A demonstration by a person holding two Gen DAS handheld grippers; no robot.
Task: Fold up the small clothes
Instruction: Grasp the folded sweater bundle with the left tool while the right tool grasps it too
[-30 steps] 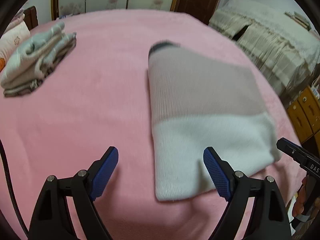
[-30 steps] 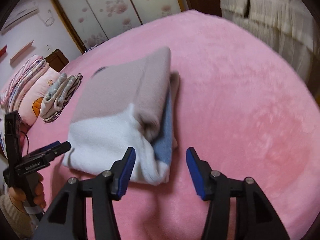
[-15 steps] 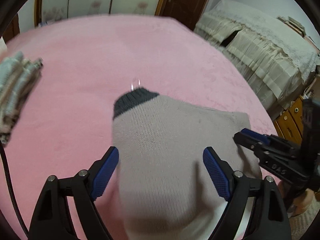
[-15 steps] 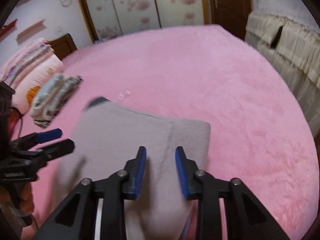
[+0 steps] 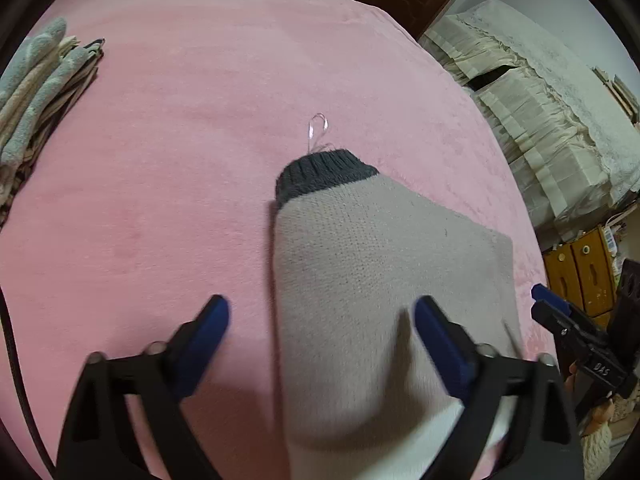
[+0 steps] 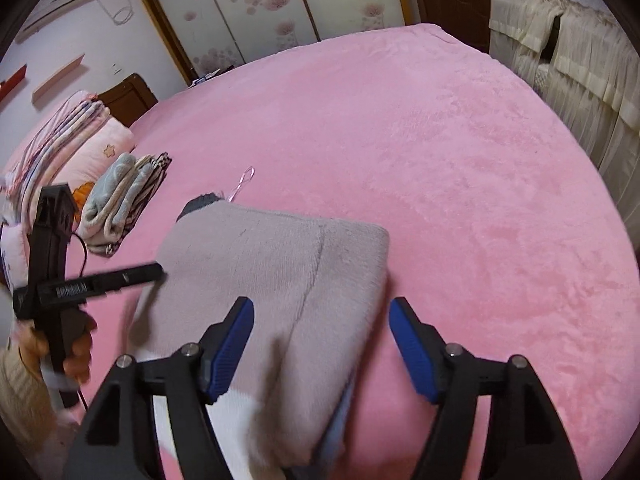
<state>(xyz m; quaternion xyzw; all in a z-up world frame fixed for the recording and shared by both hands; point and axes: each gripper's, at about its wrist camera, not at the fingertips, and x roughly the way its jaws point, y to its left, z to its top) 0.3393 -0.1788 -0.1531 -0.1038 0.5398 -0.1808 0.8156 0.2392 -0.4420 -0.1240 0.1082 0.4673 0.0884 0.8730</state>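
Observation:
A folded knit sweater (image 5: 380, 280), taupe on top with a white lower band and a dark grey cuff (image 5: 324, 172), lies on the pink bed cover (image 5: 180, 168). It also shows in the right wrist view (image 6: 280, 272), with a blue layer at its right edge. My left gripper (image 5: 320, 324) is open, its fingers spread over the sweater's left part. My right gripper (image 6: 322, 332) is open over the sweater's right edge. Each gripper shows in the other's view, the right one (image 5: 560, 320) at the far right and the left one (image 6: 100, 280) at the left.
A stack of folded small clothes (image 5: 36, 92) lies on the bed at the left, also in the right wrist view (image 6: 120, 196). A clear plastic hanger hook (image 5: 316, 128) lies just beyond the cuff. Pillows and quilts (image 6: 60, 136) sit at the bed's head. A cloth-covered cabinet (image 5: 540, 100) stands right.
Both grippers have moved forward over the folded sweater. My right gripper narrowed half a second ago and has opened wide again. The sweater lies as folded.

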